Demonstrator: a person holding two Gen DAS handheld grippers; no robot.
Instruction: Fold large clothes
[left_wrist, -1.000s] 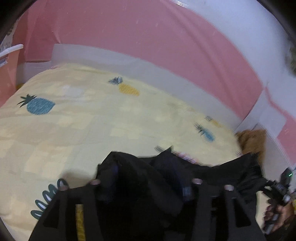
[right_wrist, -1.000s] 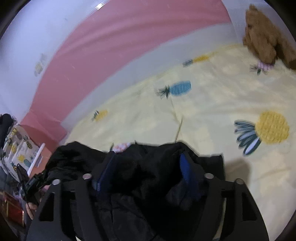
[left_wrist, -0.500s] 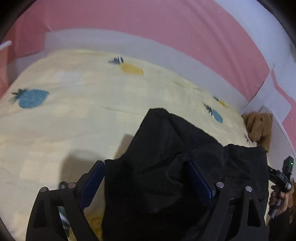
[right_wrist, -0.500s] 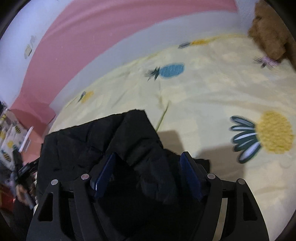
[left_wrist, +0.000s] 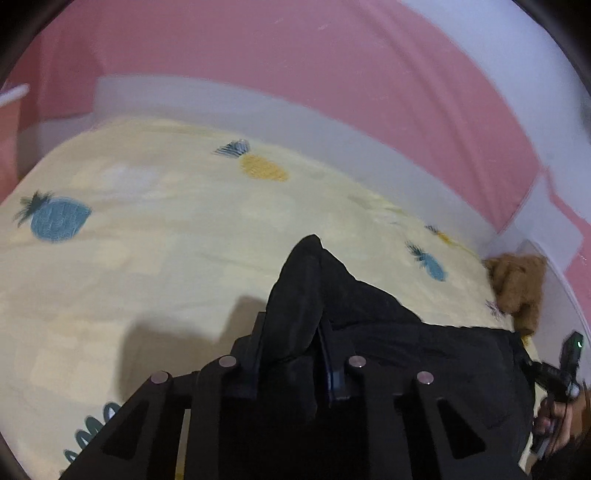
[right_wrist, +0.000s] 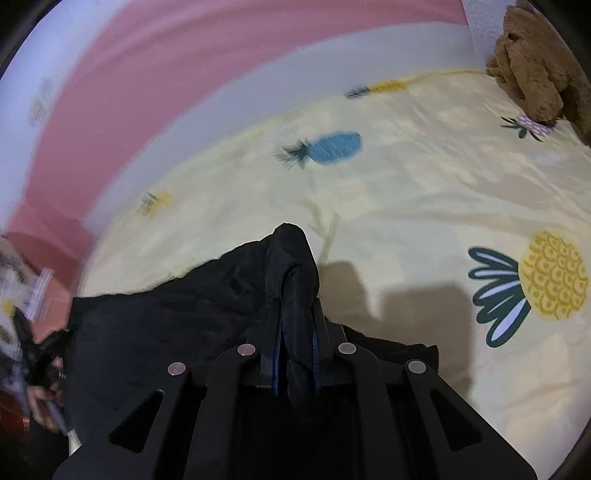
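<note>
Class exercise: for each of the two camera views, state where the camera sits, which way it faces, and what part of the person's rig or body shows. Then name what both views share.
Left wrist view: sits on the left gripper, facing along its fingers across the yellow pineapple bedspread toward the pink wall; the right hand shows at the right edge.
Right wrist view: sits on the right gripper, facing across the bed; the left hand shows at the left edge.
Shared: the black garment, bedspread and brown teddy bear.
</note>
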